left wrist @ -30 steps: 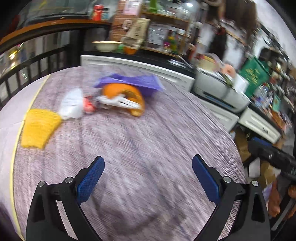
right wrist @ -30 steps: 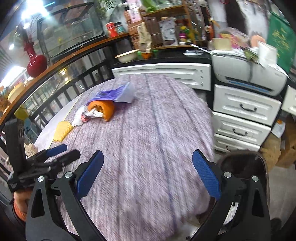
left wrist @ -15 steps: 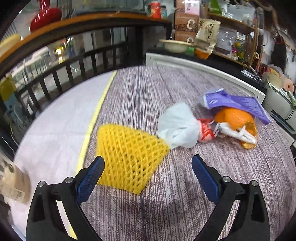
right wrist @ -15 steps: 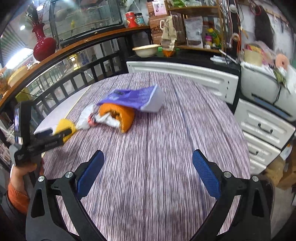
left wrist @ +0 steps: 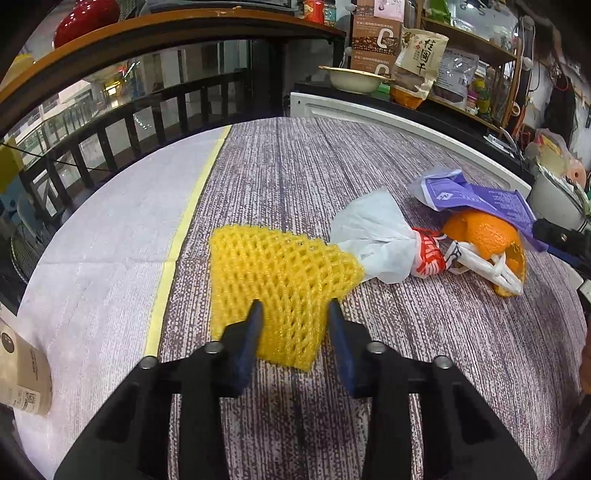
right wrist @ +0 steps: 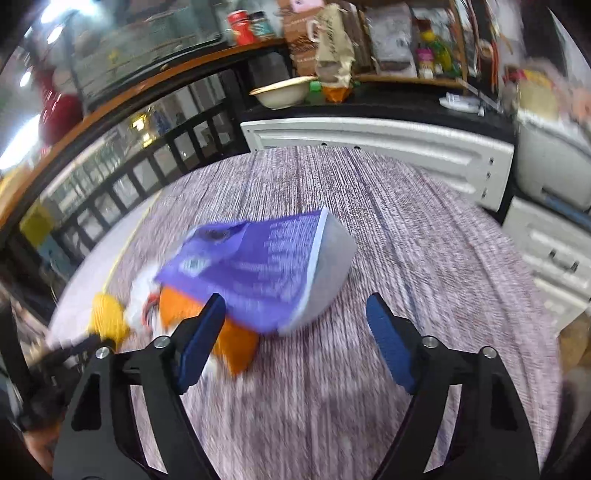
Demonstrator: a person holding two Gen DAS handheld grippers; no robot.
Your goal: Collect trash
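Left wrist view first: a paper cup sits at the far left edge of the table, left of the yellow net, and only this camera catches it. The left gripper is closing, blue pads either side of the net's near corner; whether they press it yet, I cannot tell. Right of the net lies a white bag, touching it, then orange peel under a purple packet. At the right edge, a tip of the right gripper pokes in.

Right wrist view, blurred: the right gripper is closing too, jaws wide, with the packet's near edge between them but untouched. This view alone shows the packet's silvery open end. The peel sits under it, and the net lies further left with the left gripper at it.

The table wears a purple-grey striped cloth, plain pale left of the net beyond a yellow stripe. Behind the net: a black railing, a red vase, a bowl, cluttered shelves and white drawers.
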